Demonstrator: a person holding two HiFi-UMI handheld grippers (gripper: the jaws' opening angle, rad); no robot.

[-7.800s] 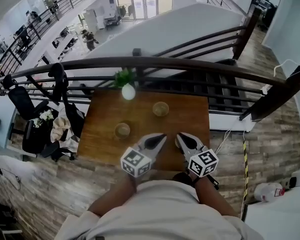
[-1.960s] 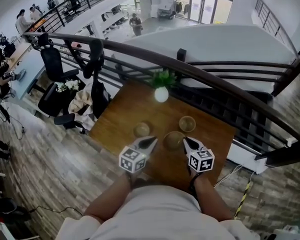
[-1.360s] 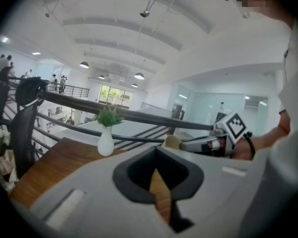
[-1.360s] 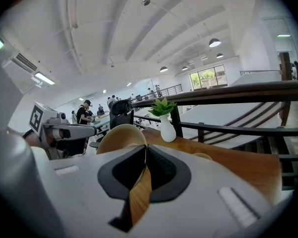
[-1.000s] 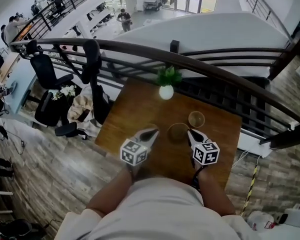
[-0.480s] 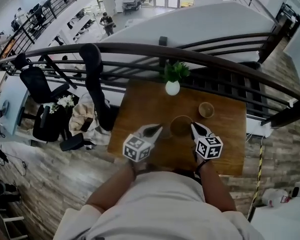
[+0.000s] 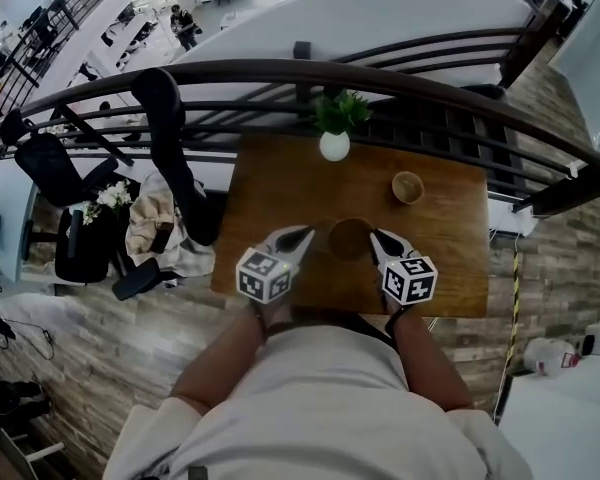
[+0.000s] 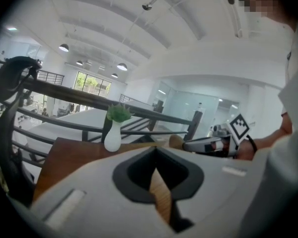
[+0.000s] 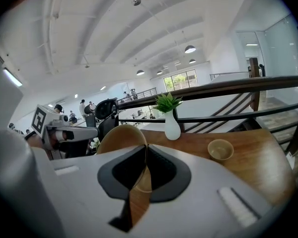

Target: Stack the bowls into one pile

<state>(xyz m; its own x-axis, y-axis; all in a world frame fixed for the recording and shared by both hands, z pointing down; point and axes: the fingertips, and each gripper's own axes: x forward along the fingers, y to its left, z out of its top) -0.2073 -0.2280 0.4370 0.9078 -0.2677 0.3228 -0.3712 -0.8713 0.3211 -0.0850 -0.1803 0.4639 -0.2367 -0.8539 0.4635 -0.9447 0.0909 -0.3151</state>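
the right gripper [image 9: 144, 155] is clamped shut on the near rim of the larger bowl [image 9: 120, 137], carrying it roughly mouth-up over the table [image 9: 265, 165], while the left gripper [image 8: 155, 158] has its jaws together on nothing. the small bowl [image 9: 221, 149] sits upright on the table, ahead and to the right of the carried one, nearer the right gripper. both bowls are round, so no long axis needs lining up, only centre over centre

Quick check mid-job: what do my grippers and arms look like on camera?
The left gripper and right gripper have pale grey shells and black-lined pointed jaws. Each carries a white cube of black square markers. The person wears a pale short-sleeved shirt.
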